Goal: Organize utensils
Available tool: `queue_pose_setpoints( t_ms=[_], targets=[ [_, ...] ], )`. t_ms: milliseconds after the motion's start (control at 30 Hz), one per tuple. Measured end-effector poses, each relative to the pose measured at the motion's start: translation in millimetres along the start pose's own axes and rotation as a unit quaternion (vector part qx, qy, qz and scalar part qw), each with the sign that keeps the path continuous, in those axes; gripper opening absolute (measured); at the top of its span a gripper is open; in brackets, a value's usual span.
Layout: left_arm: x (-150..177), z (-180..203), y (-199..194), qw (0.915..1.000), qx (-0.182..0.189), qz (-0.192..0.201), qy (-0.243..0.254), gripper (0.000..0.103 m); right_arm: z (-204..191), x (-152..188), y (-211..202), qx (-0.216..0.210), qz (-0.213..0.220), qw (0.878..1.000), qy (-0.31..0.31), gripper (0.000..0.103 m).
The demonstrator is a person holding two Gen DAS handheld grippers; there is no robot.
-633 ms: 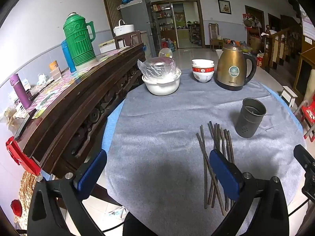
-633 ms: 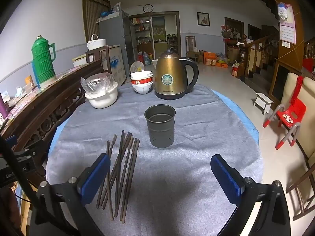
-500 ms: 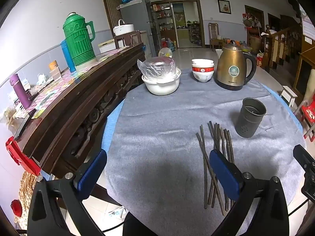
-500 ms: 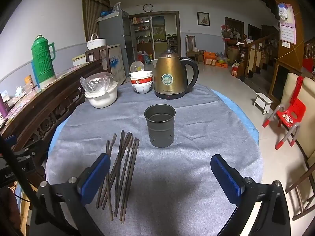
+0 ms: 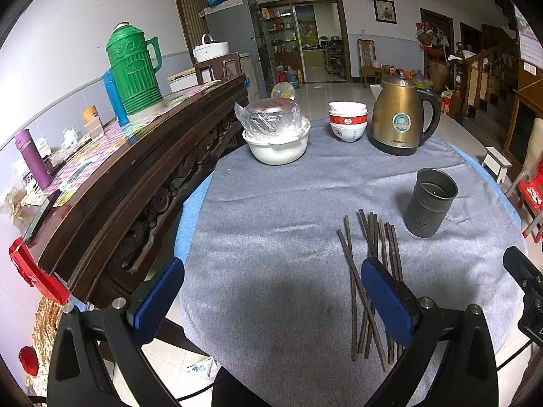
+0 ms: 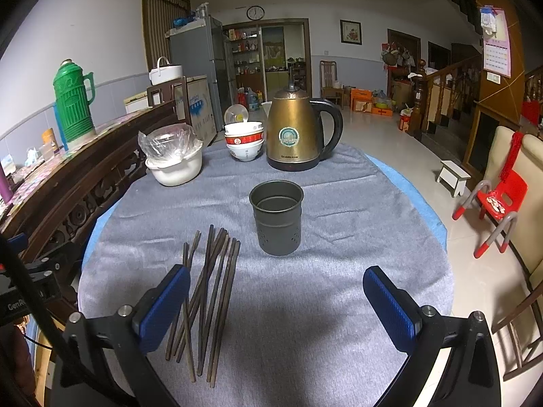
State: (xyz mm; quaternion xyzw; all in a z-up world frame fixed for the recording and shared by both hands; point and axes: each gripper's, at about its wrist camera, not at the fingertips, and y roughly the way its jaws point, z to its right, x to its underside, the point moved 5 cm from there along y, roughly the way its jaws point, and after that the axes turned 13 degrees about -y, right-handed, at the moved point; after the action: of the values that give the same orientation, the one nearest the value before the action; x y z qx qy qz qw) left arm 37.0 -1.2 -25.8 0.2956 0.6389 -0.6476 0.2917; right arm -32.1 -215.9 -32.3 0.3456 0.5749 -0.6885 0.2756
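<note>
While both claws hover wide open and empty over the near edge of the bench (image 6: 339,183), the chopsticks (image 6: 210,291) lie loose on the grey cloth (image 5: 271,237), none yet picked up. Seen from the right claw (image 6: 276,305), the bundle sits ahead and to the left, partly under its left finger; from the left claw (image 5: 271,296), the chopsticks (image 5: 373,271) pass beneath its right finger.

They look like thin, stiff, dark sticks, light to lift and probably smooth, so a single one could roll or slip between the pads. Several cross one another, so a pinch near the middle of the heap would likely gather a few at once, while a grip close to one end would let them swing and fan out. The soft cloth should give a little under the fingertips, which ought to help in getting beneath them.

Just beyond the sticks and slightly to the right stands the metal cup (image 6: 276,217), upright, dark grey, with small holes low on its wall; its inside looks empty. It seems light enough to tip if a stick strikes its rim sideways.

Farther off stand a kettle (image 6: 295,135), a stack of bowls (image 6: 244,142) and a white pot (image 6: 174,166) with a clear bag stuffed in it; their contents cannot be made out.
</note>
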Motion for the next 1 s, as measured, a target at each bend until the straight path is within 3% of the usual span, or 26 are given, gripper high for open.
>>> queue_pose_setpoints(
  t_ms=[767, 1000],
  targets=[
    [1.5, 1.3, -1.8, 1.0000, 0.004, 0.001, 0.000, 0.103, -3.1, -4.1, -1.8, -0.002, -0.017, 1.000, 0.011, 0.103],
    [1.5, 0.6, -1.9, 1.0000, 0.003, 0.000, -0.001, 0.103, -2.3, -6.1, -2.2, 0.002, 0.009, 1.000, 0.012, 0.103]
  ],
)
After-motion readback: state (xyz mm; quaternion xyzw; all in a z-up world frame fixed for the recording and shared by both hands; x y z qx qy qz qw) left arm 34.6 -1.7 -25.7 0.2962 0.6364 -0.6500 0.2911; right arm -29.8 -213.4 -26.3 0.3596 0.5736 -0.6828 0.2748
